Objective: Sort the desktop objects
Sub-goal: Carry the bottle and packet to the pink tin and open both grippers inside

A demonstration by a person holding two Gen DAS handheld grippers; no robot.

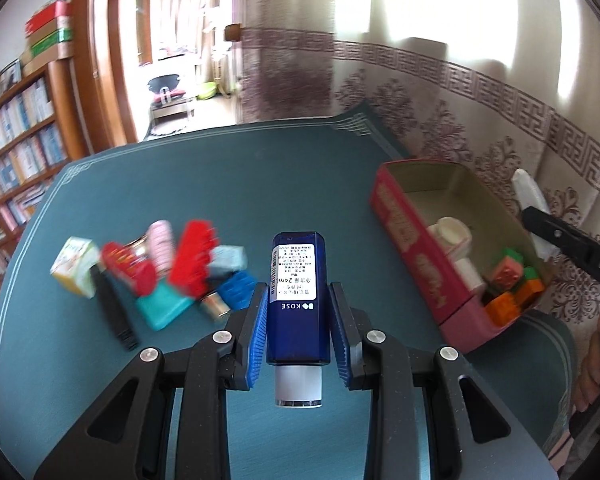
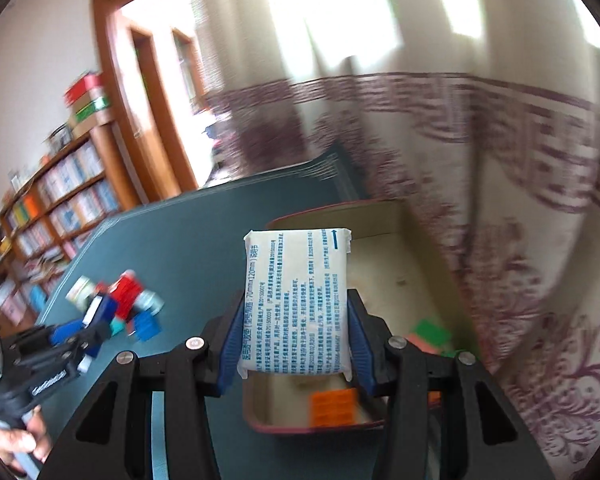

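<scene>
My left gripper (image 1: 298, 300) is shut on a dark blue bottle (image 1: 298, 304) with a white label and a white cap, held above the teal mat. My right gripper (image 2: 296, 320) is shut on a flat white printed packet (image 2: 296, 300), which hangs over the pink tin box (image 2: 324, 426). That box (image 1: 412, 256) lies at the mat's right side and holds white containers (image 1: 452, 236) and orange and green bricks (image 1: 512, 284). In the left wrist view the right gripper (image 1: 536, 216) shows at the right edge with the packet's white end (image 1: 530, 192). The left gripper (image 2: 96, 320) with the bottle appears at the lower left of the right wrist view.
A pile of loose objects (image 1: 160, 268) lies on the left of the teal mat (image 1: 260, 184): a red brick, a blue brick, a teal block, small boxes, a black comb. A patterned curtain (image 1: 460, 112) hangs behind the box. Bookshelves (image 1: 16, 152) stand at far left.
</scene>
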